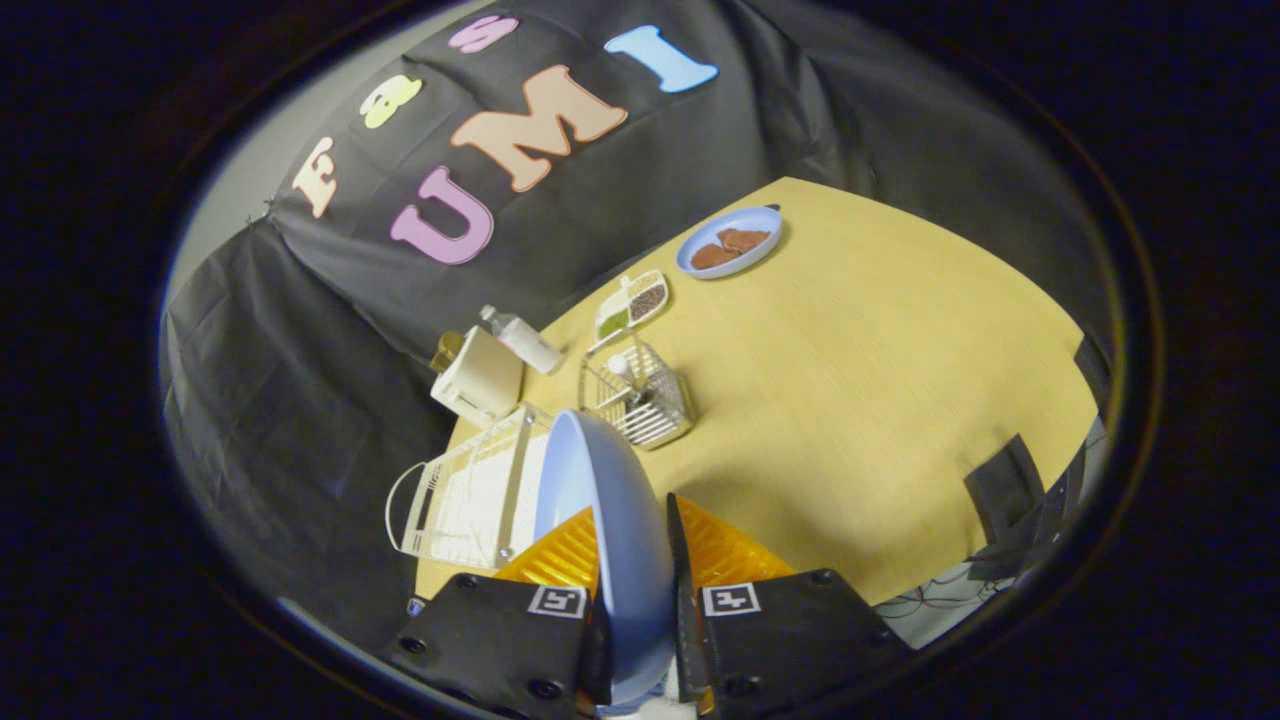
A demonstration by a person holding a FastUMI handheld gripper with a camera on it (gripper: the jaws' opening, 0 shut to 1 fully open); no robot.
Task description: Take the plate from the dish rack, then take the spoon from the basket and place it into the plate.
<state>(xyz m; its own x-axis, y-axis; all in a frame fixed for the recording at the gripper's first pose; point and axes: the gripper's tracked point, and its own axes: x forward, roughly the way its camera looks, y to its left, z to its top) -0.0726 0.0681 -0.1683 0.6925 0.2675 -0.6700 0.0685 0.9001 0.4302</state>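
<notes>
A light blue plate (pixel 610 520) stands on edge between my two fingers, lifted above the table, and my gripper (pixel 632 560) is shut on it. The white dish rack (pixel 470 495) lies just left of the plate, below it on the table's corner. Beyond the fingers a small wire basket (pixel 640 395) holds a spoon (pixel 625 372) with a white handle standing upright in it.
A white box (pixel 480 378) and a lying clear bottle (pixel 522 340) sit behind the rack. Farther off are a divided dish of seeds (pixel 632 305) and a blue plate with brown food (pixel 730 242). Bare tabletop (pixel 880 400) stretches right of the basket.
</notes>
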